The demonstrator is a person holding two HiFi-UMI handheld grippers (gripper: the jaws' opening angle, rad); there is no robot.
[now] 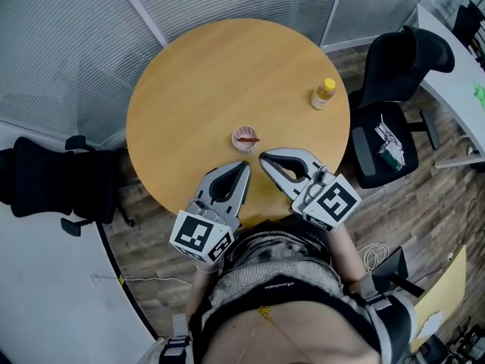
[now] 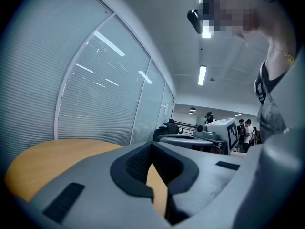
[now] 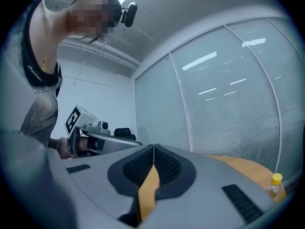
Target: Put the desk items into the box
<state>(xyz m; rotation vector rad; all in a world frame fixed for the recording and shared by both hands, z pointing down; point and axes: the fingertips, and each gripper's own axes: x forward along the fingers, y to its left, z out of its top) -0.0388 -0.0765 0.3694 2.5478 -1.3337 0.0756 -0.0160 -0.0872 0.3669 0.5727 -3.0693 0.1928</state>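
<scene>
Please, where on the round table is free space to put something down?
The far and left parts of the round wooden table are bare, up to the small pale cup. Also bare: between that cup and the yellow-capped bottle. Crowded: the near edge, with left gripper and right gripper near the cup.

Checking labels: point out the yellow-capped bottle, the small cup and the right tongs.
yellow-capped bottle (image 1: 323, 97), head view, on its body.
small cup (image 1: 236, 139), head view, on its left rim.
right tongs (image 1: 263, 158), head view, at the shut tips.
</scene>
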